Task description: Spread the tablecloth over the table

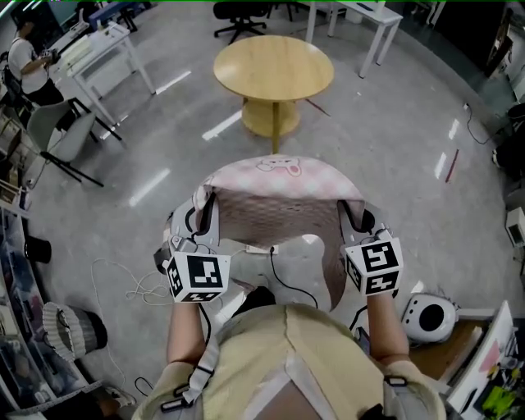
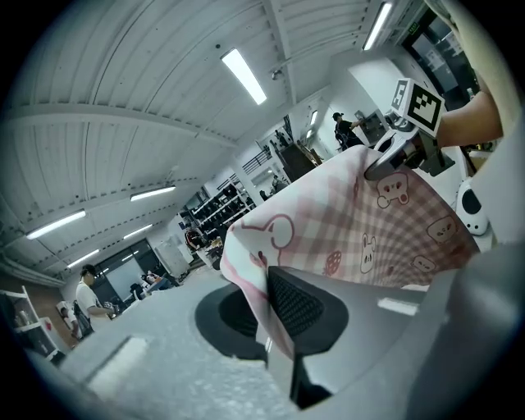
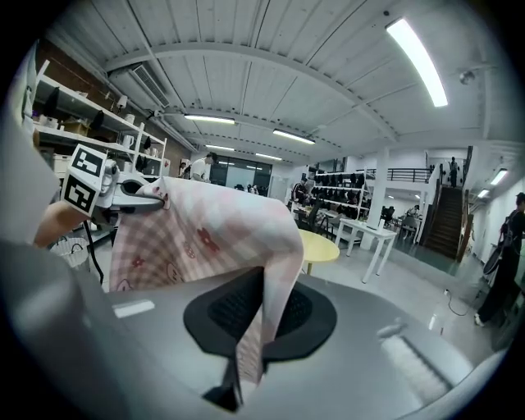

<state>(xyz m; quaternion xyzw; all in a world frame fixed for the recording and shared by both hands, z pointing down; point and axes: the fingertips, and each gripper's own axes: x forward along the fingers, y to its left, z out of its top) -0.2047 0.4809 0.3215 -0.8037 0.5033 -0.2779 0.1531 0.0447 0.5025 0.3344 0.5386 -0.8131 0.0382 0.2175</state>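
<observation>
A pink checked tablecloth [image 1: 277,190] with cartoon animal prints hangs in the air in front of me, stretched between both grippers. My left gripper [image 1: 205,209] is shut on its left top corner, and my right gripper [image 1: 353,213] is shut on its right top corner. In the left gripper view the cloth [image 2: 361,230] runs out from the pinched jaws [image 2: 277,328] toward the right gripper [image 2: 402,152]. The right gripper view shows the cloth [image 3: 205,230] clamped in its jaws [image 3: 248,344]. A round light-wood table [image 1: 273,70] stands bare on the floor some way ahead of the cloth.
White desks [image 1: 98,53] and a grey chair [image 1: 64,131] stand at the left, where a person [image 1: 25,61] sits. More desks [image 1: 361,20] and an office chair [image 1: 242,16] are behind the table. A white round device [image 1: 430,317] and loose cables [image 1: 131,287] lie on the floor near me.
</observation>
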